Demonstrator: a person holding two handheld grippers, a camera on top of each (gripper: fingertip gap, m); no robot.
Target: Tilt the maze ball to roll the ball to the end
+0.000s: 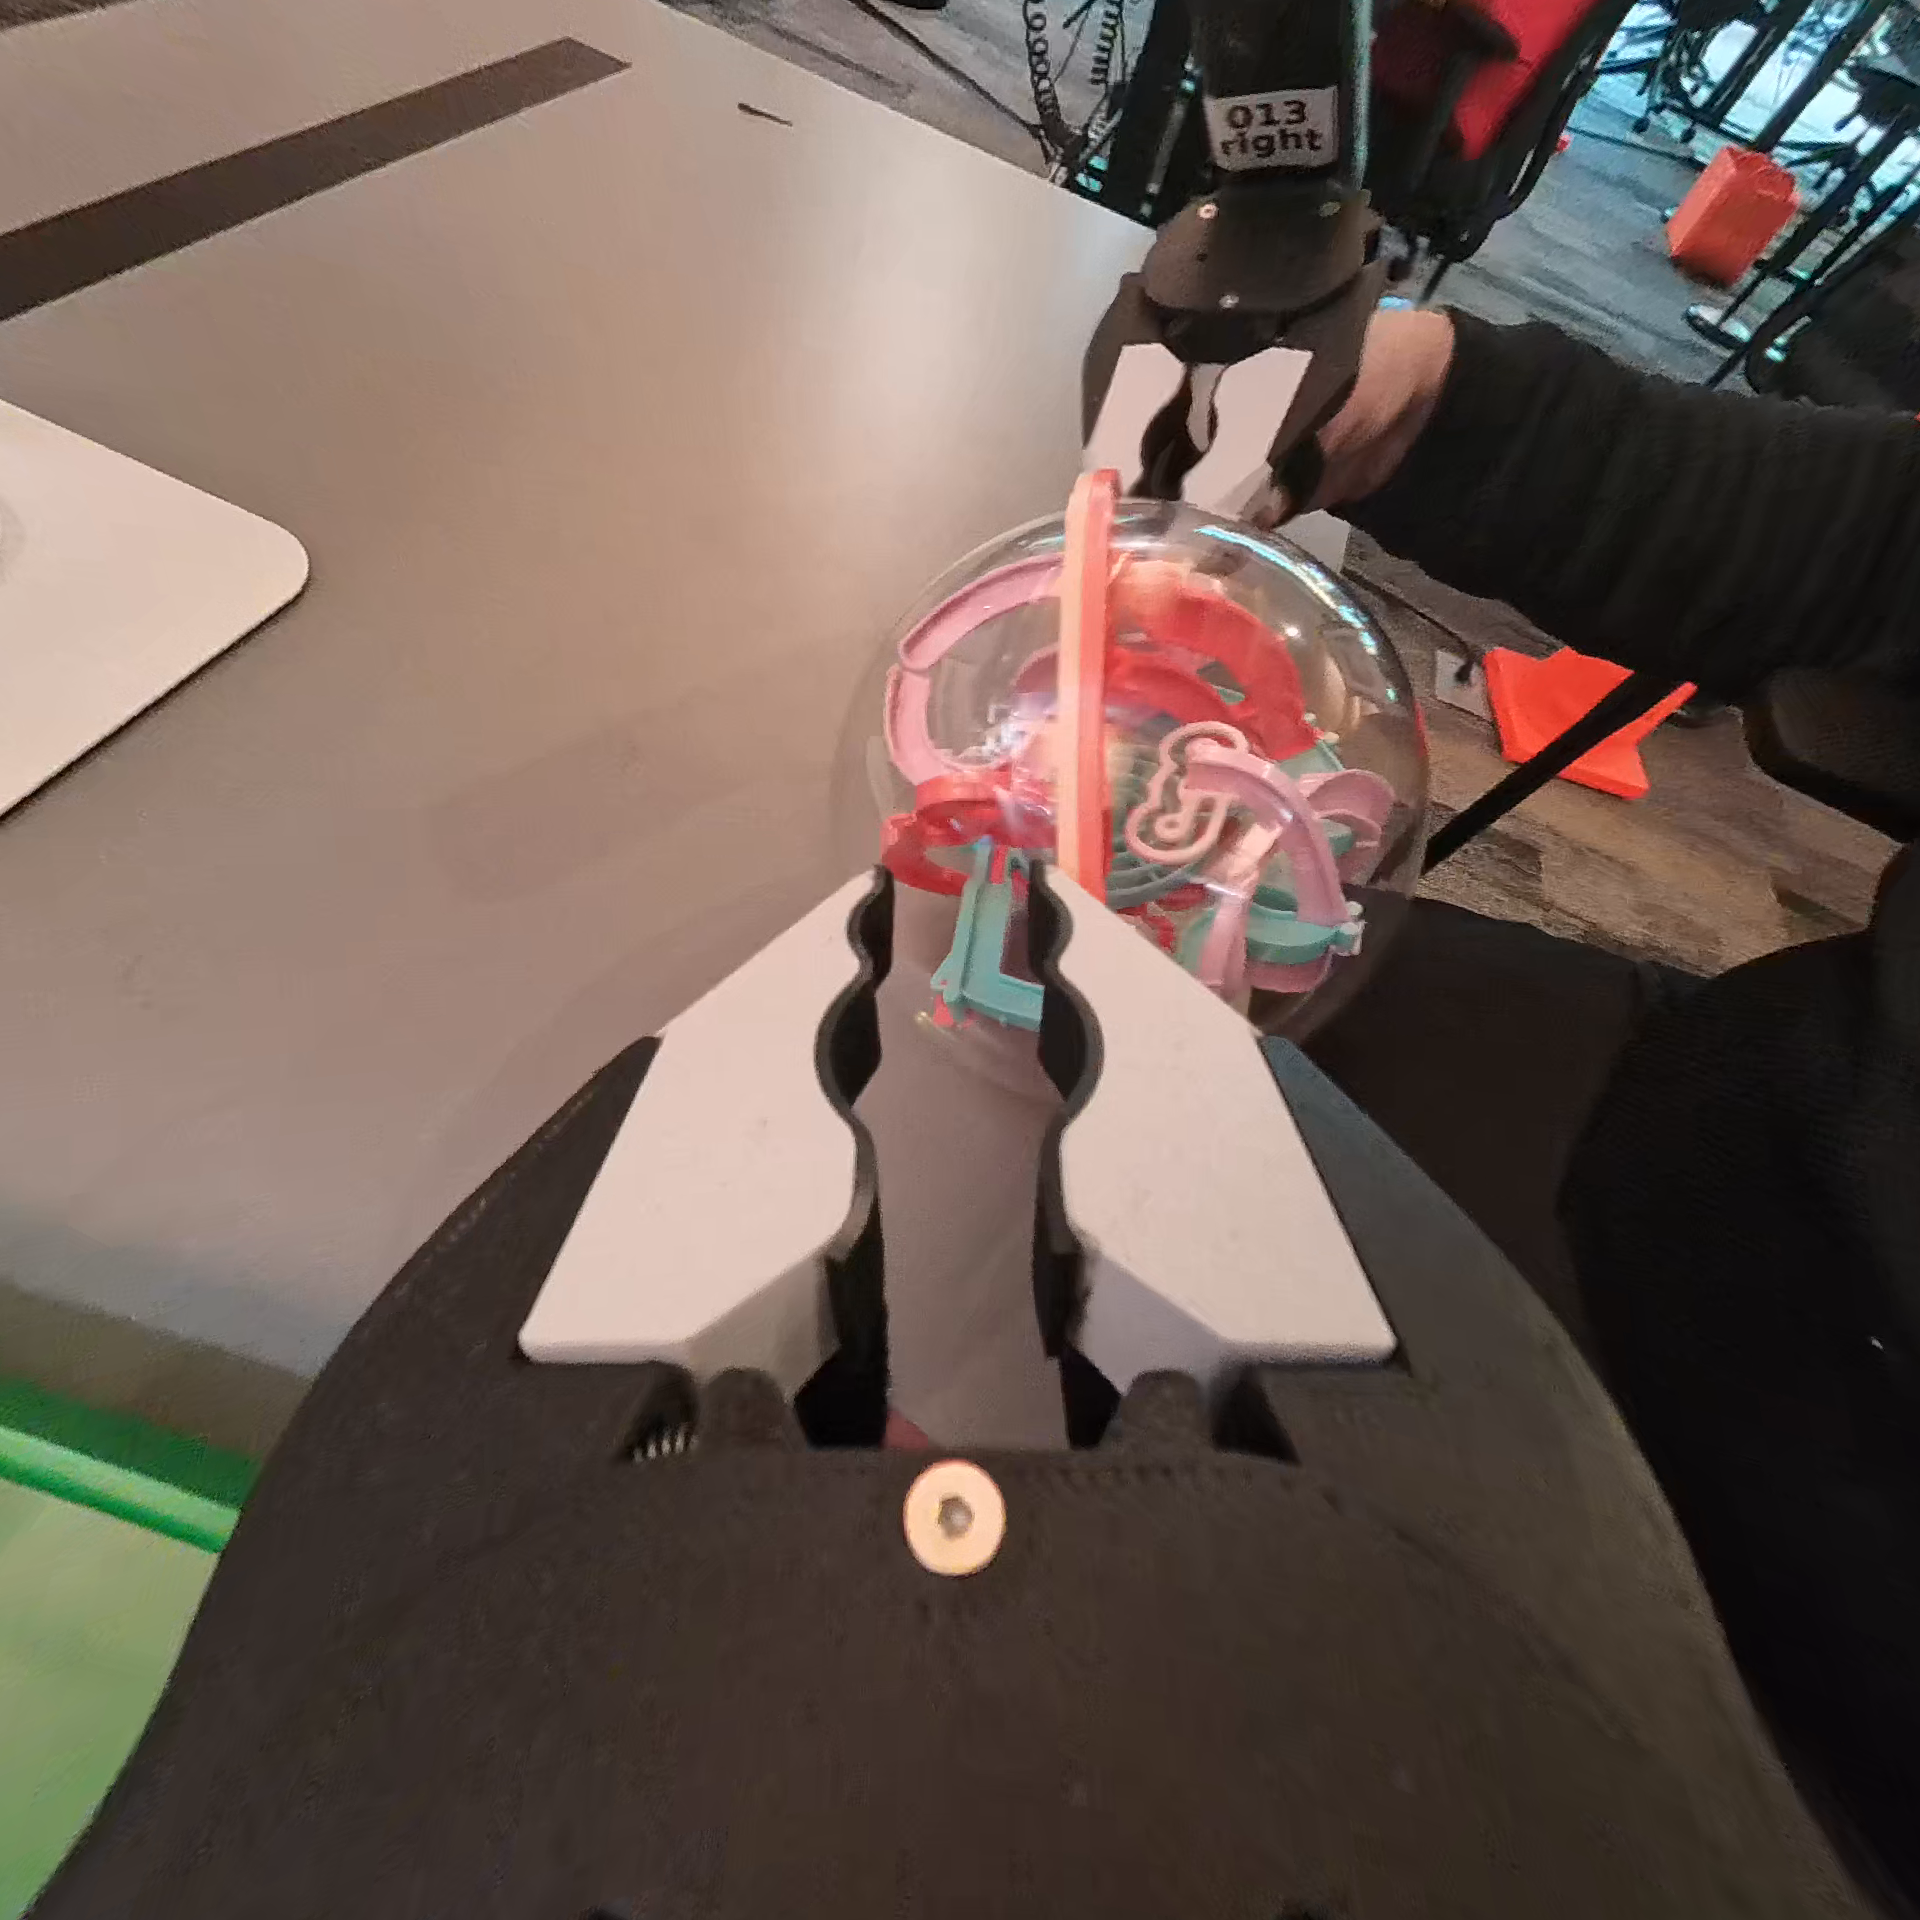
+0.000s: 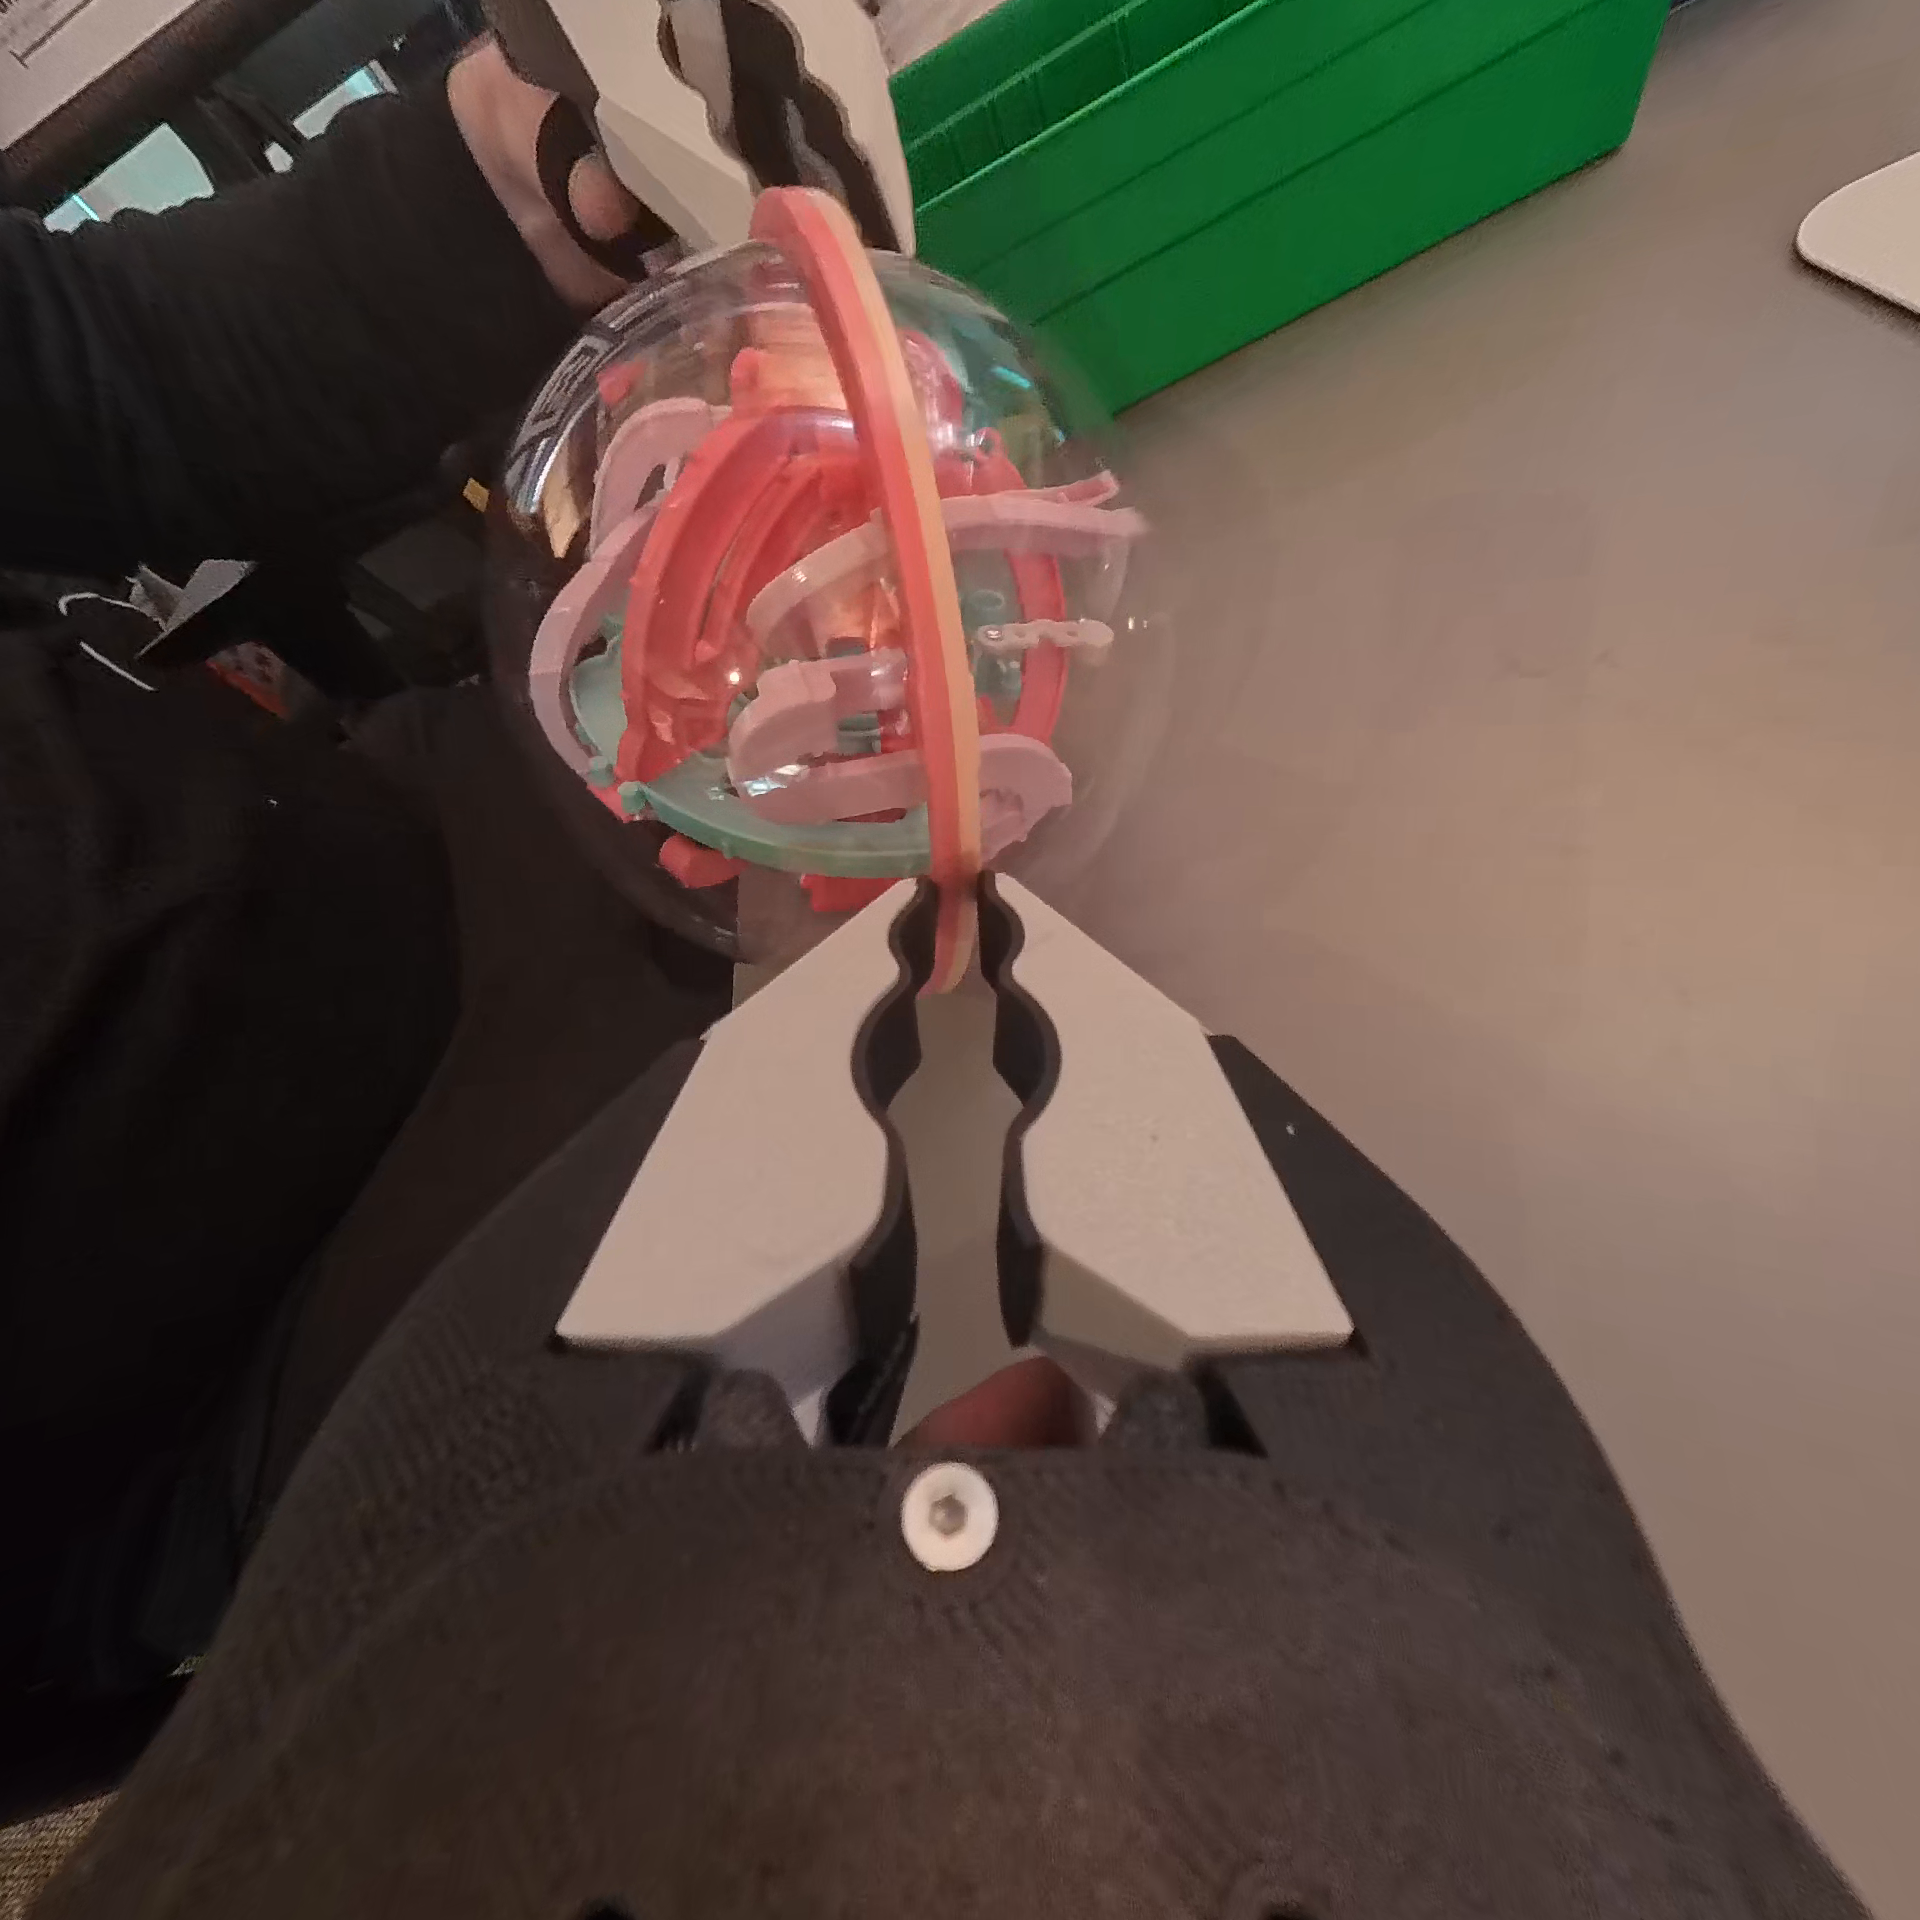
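The maze ball [image 1: 1195, 727] is a clear sphere with pink, red and teal tracks inside and an orange ring [image 1: 1086, 675] around its middle. It is held in the air by the table's edge. My right gripper [image 2: 951, 904] is shut on the orange ring [image 2: 935, 623], with both pads pressed on it; it also shows at the ball's far side in the left wrist view [image 1: 1216, 499]. My left gripper [image 1: 961, 883] is open, its fingertips [image 1: 1044, 894] against the clear shell, and the ring passes just right of them. It shows above the ball in the right wrist view [image 2: 748, 156]. I cannot make out the small ball.
The grey table [image 1: 520, 520] lies under and left of the ball. A white mat [image 1: 125, 582] lies on it. Green bins [image 2: 1247, 177] stand at the far side. A person's dark sleeve [image 1: 1662, 520] reaches in from the right. My right fingertips sit around 15 cm from my left ones.
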